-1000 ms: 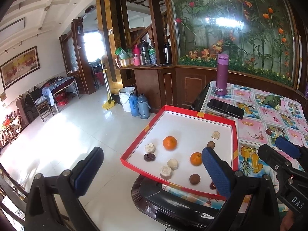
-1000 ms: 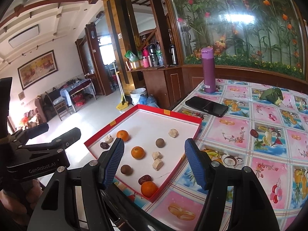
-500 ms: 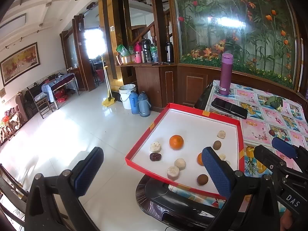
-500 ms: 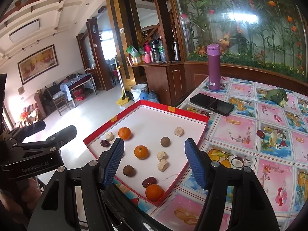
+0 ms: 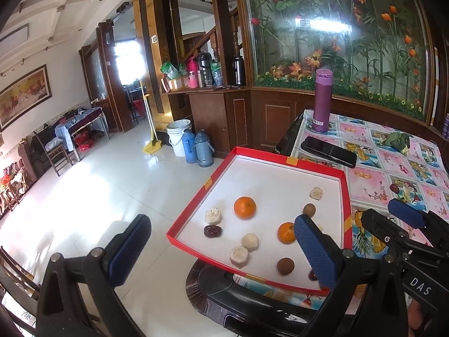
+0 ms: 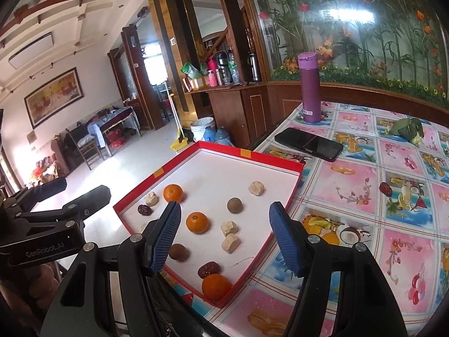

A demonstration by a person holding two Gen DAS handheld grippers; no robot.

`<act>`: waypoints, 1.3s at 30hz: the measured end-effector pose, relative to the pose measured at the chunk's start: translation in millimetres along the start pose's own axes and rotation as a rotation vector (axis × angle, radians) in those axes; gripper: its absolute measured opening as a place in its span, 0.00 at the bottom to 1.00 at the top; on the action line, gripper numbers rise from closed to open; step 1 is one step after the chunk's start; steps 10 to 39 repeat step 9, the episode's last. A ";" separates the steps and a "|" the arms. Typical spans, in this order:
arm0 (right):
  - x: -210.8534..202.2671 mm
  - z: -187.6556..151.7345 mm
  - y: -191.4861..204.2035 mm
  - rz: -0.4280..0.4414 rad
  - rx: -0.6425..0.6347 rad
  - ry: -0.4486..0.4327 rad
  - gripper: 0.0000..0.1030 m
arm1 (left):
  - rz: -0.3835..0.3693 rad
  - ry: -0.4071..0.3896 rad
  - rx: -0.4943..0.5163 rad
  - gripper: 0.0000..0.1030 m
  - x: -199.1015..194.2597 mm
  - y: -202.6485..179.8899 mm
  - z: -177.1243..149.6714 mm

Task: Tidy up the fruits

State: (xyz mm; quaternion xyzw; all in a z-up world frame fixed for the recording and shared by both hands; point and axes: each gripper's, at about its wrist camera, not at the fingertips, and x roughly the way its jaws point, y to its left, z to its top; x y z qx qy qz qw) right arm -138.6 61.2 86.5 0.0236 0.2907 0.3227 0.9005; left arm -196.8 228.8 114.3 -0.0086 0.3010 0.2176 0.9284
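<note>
A red-rimmed tray point(image 6: 247, 153) with a white floor lies at the table's left edge, partly overhanging it. In it are three oranges point(image 6: 197, 222), two brown round fruits point(image 6: 234, 205), two dark red dates point(image 6: 209, 269) and several pale chunks point(image 6: 231, 243). My right gripper point(image 6: 226, 237) hovers open over the tray's near side, nothing between its blue pads. My left gripper point(image 5: 221, 250) is open and empty, short of the tray's point(image 5: 196, 196) left corner, mostly over the floor. The orange point(image 5: 244, 207) and a date point(image 5: 212, 230) lie ahead of it.
A loose date point(image 6: 385, 188) lies on the flowered tablecloth point(image 6: 353, 179) right of the tray. Behind are a black phone point(image 6: 308, 143), a purple flask point(image 6: 310, 90) and a green leafy bundle point(image 6: 407, 129). Left of the table the floor point(image 5: 98, 191) drops away, with buckets and jugs point(image 5: 193, 146).
My right gripper has sunk slightly toward the tray. Both grippers stay open and the fruits have not moved.
</note>
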 end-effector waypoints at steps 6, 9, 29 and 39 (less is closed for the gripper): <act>-2.0 1.2 -23.9 0.003 0.061 -0.006 0.63 | -0.042 -0.019 0.043 1.00 -3.3 -21.7 -0.5; -7.8 2.9 -44.9 -0.028 0.093 -0.010 0.63 | -0.067 -0.016 0.079 1.00 -3.7 -42.1 1.0; -7.8 2.9 -44.9 -0.028 0.093 -0.010 0.63 | -0.067 -0.016 0.079 1.00 -3.7 -42.1 1.0; -7.8 2.9 -44.9 -0.028 0.093 -0.010 0.63 | -0.067 -0.016 0.079 1.00 -3.7 -42.1 1.0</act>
